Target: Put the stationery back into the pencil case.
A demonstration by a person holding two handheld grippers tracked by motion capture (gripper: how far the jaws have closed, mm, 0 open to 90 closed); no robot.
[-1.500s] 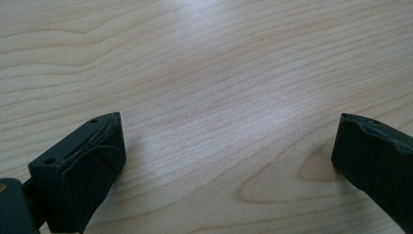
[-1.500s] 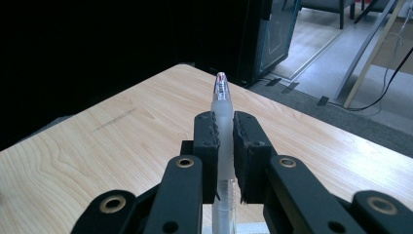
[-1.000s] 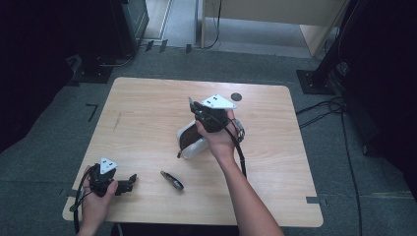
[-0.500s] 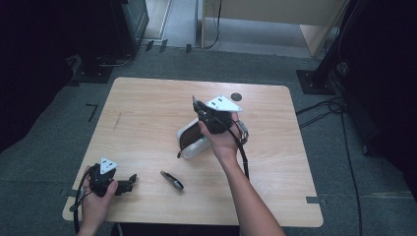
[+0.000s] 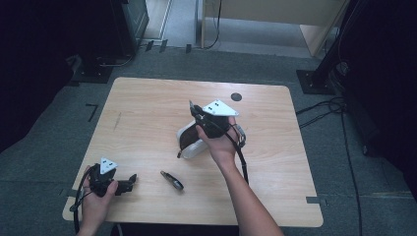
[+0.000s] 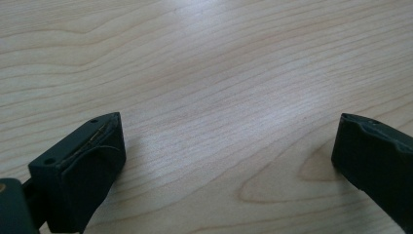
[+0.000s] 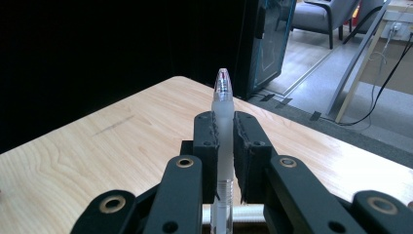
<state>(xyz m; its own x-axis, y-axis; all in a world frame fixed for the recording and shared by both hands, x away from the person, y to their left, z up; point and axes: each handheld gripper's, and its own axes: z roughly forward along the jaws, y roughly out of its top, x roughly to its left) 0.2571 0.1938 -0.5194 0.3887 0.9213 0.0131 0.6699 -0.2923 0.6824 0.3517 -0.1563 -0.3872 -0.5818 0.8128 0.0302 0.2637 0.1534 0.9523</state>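
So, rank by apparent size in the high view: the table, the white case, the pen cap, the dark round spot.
1. Table
2. White case
3. Pen cap and dark round spot: both small, too close to rank.

The pen [image 7: 223,126] clamped between the right gripper's [image 7: 223,127] black jaws is frosted clear, with a glossy see-through tip tinged pink. Under that gripper lies a white case [image 5: 189,140] with a dark brown inside. The left gripper [image 6: 229,161] is black too, over a pale wooden table [image 6: 219,68] with fine wavy grain. Between both grippers sits a small black cap [image 5: 172,180].
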